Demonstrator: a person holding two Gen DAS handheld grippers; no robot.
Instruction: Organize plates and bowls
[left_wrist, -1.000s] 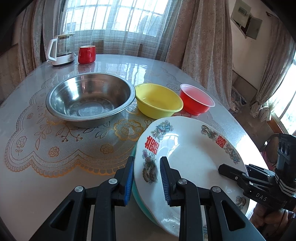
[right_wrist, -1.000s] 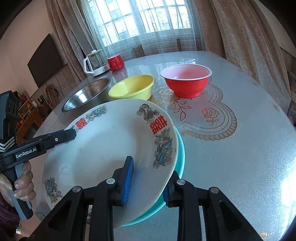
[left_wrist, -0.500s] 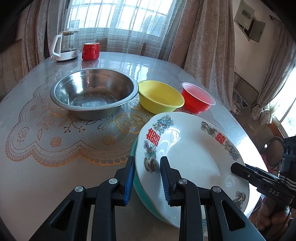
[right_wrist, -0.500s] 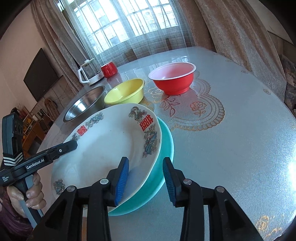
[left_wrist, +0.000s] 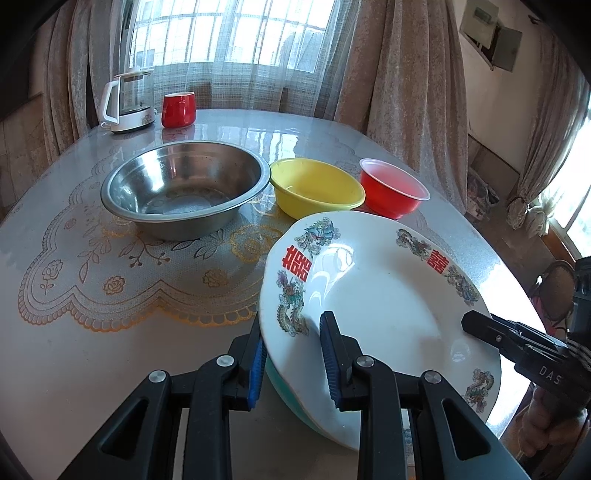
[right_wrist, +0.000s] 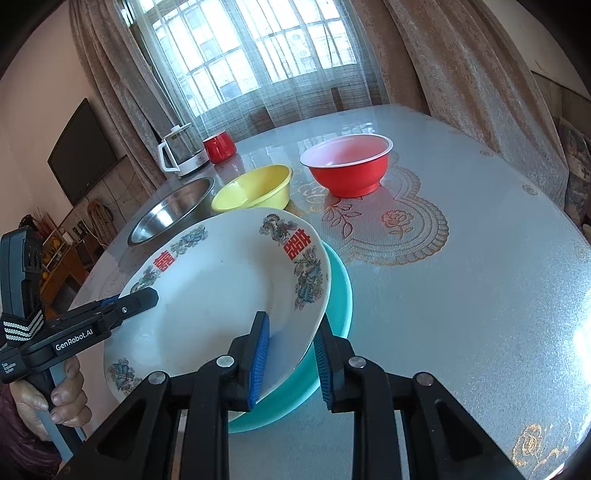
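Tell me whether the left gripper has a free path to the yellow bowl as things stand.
Probably not yet: the left gripper straddles the rim of the white plate, which lies between it and the yellow bowl.

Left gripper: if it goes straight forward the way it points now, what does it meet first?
The left gripper already straddles the white plate rim, so it would meet that plate first; the teal plate lies just beneath.

The left gripper (left_wrist: 291, 360) fingers (left_wrist: 330, 356) straddle the white plate (left_wrist: 384, 306) rim above a teal plate (left_wrist: 286, 382).
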